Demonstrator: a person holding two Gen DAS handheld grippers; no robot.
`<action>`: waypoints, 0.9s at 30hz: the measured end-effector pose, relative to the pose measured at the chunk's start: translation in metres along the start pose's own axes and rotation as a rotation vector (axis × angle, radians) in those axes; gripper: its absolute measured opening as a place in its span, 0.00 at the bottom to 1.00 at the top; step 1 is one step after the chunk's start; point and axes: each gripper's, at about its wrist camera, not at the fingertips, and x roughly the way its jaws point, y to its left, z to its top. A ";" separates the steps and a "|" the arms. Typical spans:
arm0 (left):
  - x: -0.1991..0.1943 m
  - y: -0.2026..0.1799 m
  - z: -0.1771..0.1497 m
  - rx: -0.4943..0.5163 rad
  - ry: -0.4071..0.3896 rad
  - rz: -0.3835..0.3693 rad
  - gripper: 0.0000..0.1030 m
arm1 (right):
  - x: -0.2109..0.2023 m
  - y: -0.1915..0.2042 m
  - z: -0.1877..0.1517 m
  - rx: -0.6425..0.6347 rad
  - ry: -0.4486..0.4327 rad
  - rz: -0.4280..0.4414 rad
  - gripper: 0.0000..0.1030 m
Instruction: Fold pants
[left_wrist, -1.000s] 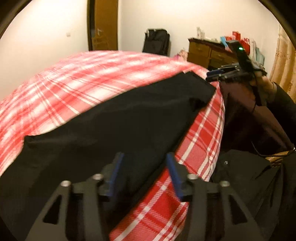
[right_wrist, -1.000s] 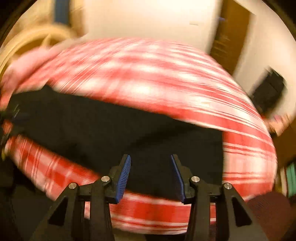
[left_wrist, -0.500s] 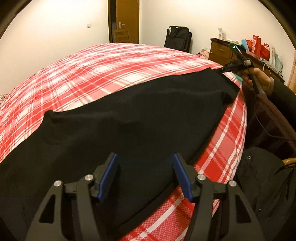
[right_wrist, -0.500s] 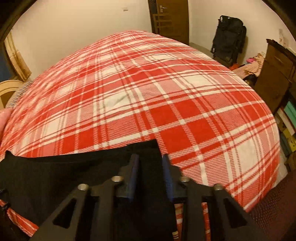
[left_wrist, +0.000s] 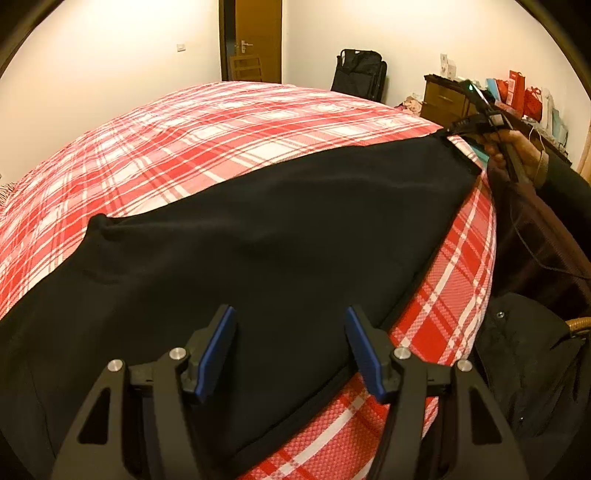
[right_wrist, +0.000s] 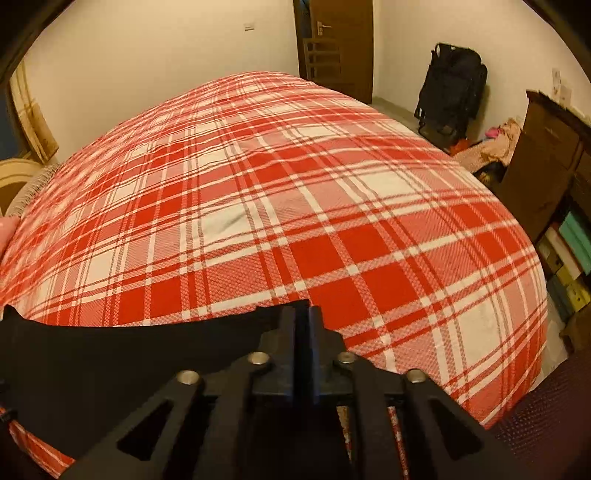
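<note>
Blue pads on my left gripper (left_wrist: 290, 343) sit wide apart, nothing between them, hovering just over the black pants (left_wrist: 258, 240) near their front edge. My right gripper (right_wrist: 303, 321) is the busy one: its fingers are pressed together on a corner of the pants, with a sliver of black cloth pinched in the slit. From the left camera you can see that same corner pulled up off the bed at the far right, with my right hand (left_wrist: 517, 147) behind it on the handle.

The pants lie spread flat along the near side of the bed (right_wrist: 277, 184), over the red and white plaid cover, mostly smooth with a few soft wrinkles. One pointy bit sticks out at the far left edge; I think it's the crotch or a leg corner, but the fisheye warps it too much to call.

Past the bed there's a wooden door (left_wrist: 253, 40), a black bag (left_wrist: 360, 75) against the wall, and a brown dresser (left_wrist: 445, 98) with bright bags on top. Some dark clothing (left_wrist: 528, 369) is piled off the bed's right edge.
</note>
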 end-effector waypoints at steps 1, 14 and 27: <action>-0.001 0.000 0.000 0.002 -0.001 0.003 0.62 | -0.003 -0.004 -0.002 0.006 -0.008 -0.021 0.51; -0.012 0.026 -0.025 -0.077 -0.009 0.081 0.69 | -0.090 0.151 -0.082 -0.414 -0.077 0.216 0.61; -0.062 0.047 -0.042 -0.101 -0.143 0.172 0.76 | -0.096 0.327 -0.141 -0.706 0.002 0.478 0.61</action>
